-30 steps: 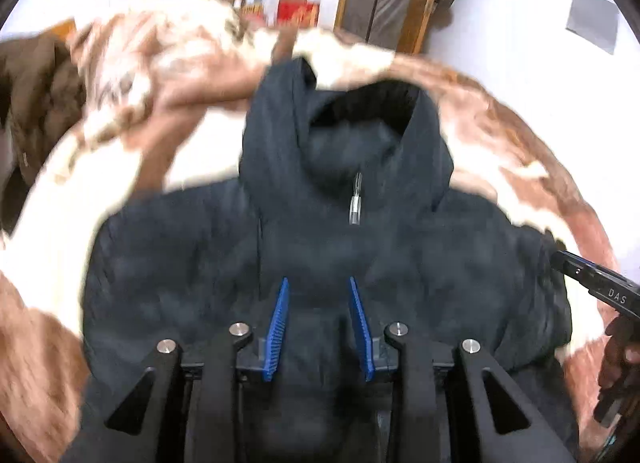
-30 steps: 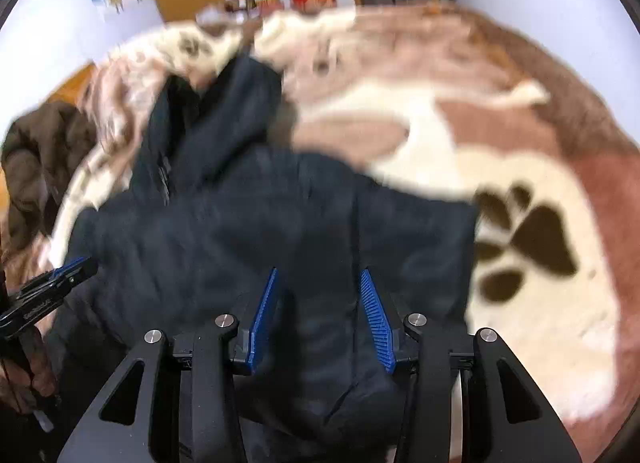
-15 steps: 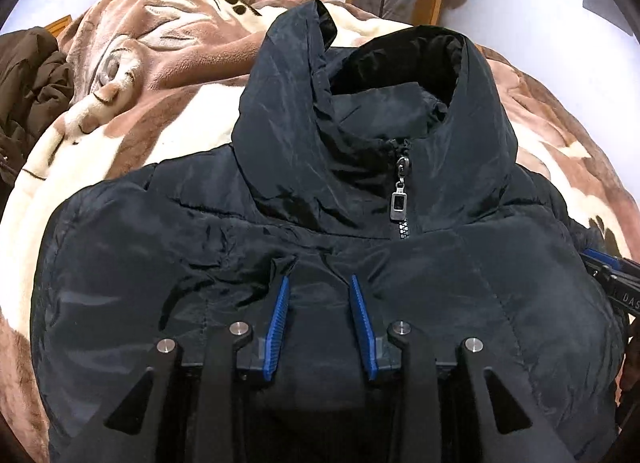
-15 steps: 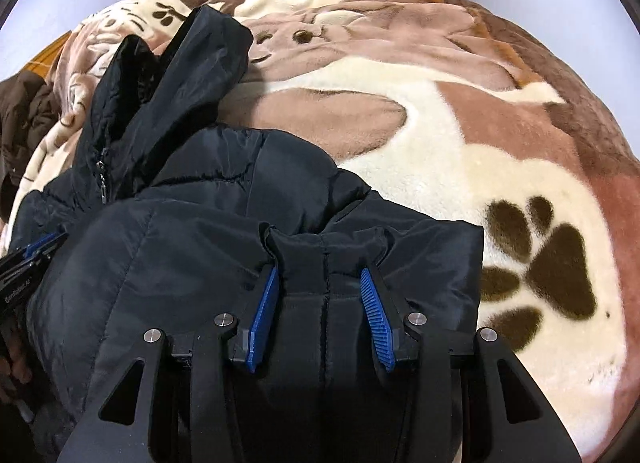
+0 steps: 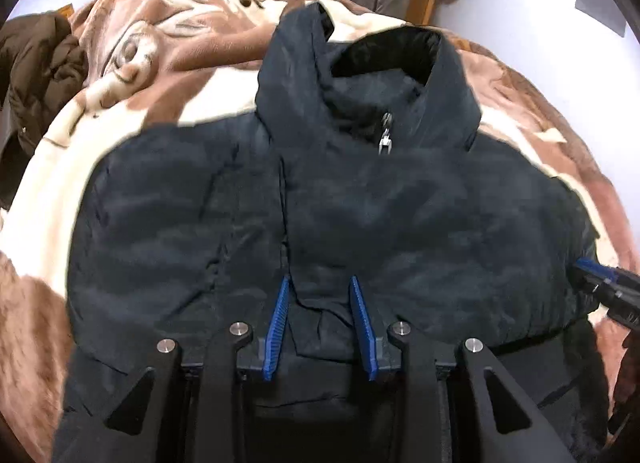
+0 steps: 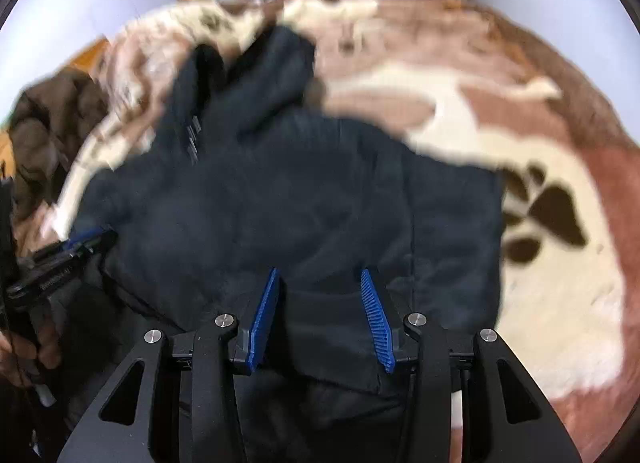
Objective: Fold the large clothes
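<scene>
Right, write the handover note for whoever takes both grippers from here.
Left gripper: shut on a fold of the dark jacket at its near edge.
Right gripper: shut on the jacket's near edge too, further right.
Jacket: front up on the patterned blanket, zip pull at the collar, hood away from you.
Brown coat heaped at the bed's left edge, untouched.
Done: jacket mostly laid out with its hem gripped.
Left: the whole fold, then probably the brown coat.

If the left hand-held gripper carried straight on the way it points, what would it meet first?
Most likely the dark jacket itself: the left hand-held gripper already has its fabric between its fingers, with the blanket beyond.
</scene>
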